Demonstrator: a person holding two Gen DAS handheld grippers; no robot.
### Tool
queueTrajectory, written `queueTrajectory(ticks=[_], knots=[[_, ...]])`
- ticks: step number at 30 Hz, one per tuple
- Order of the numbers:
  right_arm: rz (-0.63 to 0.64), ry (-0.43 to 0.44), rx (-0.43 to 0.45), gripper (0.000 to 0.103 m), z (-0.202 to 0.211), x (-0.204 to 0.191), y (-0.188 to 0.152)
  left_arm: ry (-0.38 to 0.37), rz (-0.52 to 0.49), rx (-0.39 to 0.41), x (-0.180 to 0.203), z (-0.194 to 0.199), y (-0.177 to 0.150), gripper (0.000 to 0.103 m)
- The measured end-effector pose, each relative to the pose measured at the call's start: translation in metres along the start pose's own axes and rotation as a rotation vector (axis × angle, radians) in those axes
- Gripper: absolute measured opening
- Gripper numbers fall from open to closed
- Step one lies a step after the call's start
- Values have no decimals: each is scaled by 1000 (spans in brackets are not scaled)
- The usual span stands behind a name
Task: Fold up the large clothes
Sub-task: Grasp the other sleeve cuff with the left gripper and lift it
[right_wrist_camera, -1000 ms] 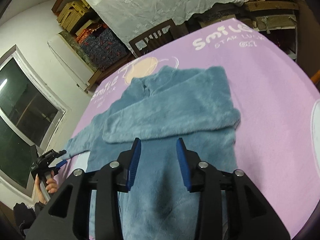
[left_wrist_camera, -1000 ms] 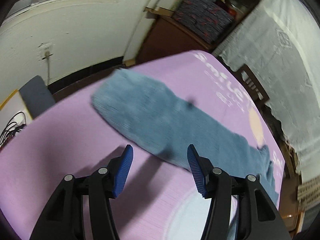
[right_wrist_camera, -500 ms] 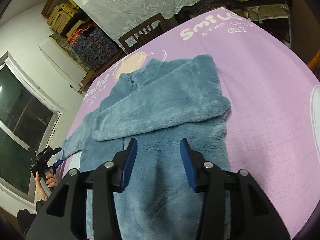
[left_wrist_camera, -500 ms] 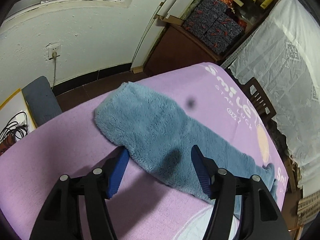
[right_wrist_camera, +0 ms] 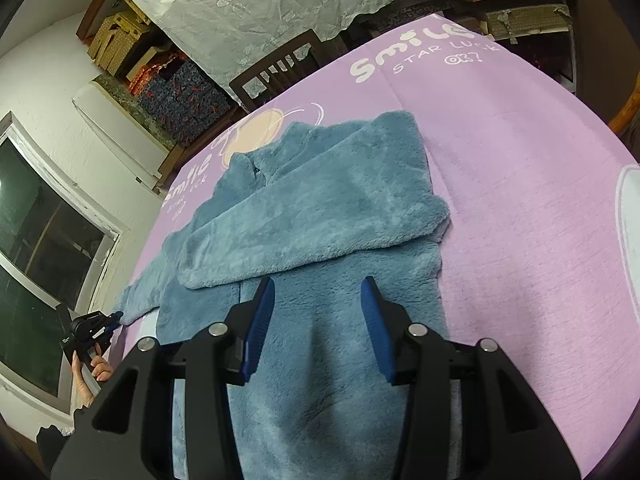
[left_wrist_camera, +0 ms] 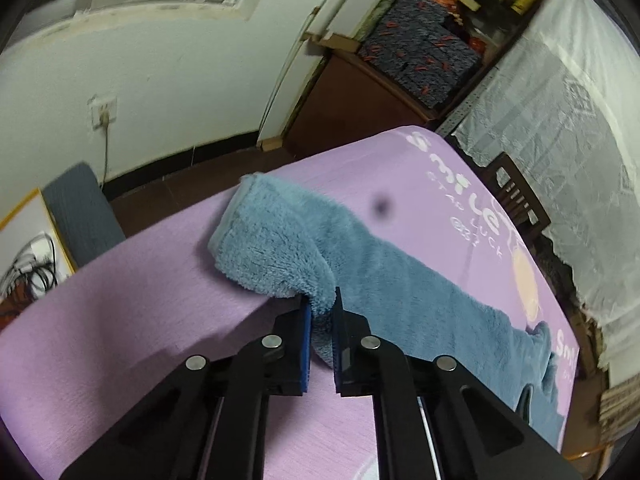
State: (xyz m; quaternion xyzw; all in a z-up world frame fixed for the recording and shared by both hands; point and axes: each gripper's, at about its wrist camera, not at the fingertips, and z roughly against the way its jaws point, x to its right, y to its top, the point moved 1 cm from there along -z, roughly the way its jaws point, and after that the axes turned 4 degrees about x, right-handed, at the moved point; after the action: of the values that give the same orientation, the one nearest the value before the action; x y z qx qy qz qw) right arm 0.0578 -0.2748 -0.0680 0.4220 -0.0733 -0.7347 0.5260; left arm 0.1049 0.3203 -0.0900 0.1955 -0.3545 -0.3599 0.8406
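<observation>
My left claw [left_wrist_camera: 321,312] is clamped on the cuff end of the blue fleece garment's sleeve [left_wrist_camera: 276,248], lifting the cuff slightly off the purple worktop cover [left_wrist_camera: 140,300]. My right claw [right_wrist_camera: 316,316] hangs with its blue pads apart above the garment's lower body. The blue fleece garment [right_wrist_camera: 328,216] lies spread on the worktop, its other sleeve folded across the chest, collar toward the wooden chair [right_wrist_camera: 280,64].
</observation>
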Motion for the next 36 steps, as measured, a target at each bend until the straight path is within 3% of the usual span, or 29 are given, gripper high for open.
queueTrajectory(ticks=[7,19,29,36], knots=[[-7,-16,13,45,2,3,3,26,-184,33,51,14,-9,8],[-39,-6,21,45,4,7,6,-27,-398,72,156,37,-30,8],[-48,-3,9,45,2,10,6,-144,-552,47,250,44,-87,8],[-65,5,11,45,5,12,7,-202,-644,-5,295,36,-139,8]])
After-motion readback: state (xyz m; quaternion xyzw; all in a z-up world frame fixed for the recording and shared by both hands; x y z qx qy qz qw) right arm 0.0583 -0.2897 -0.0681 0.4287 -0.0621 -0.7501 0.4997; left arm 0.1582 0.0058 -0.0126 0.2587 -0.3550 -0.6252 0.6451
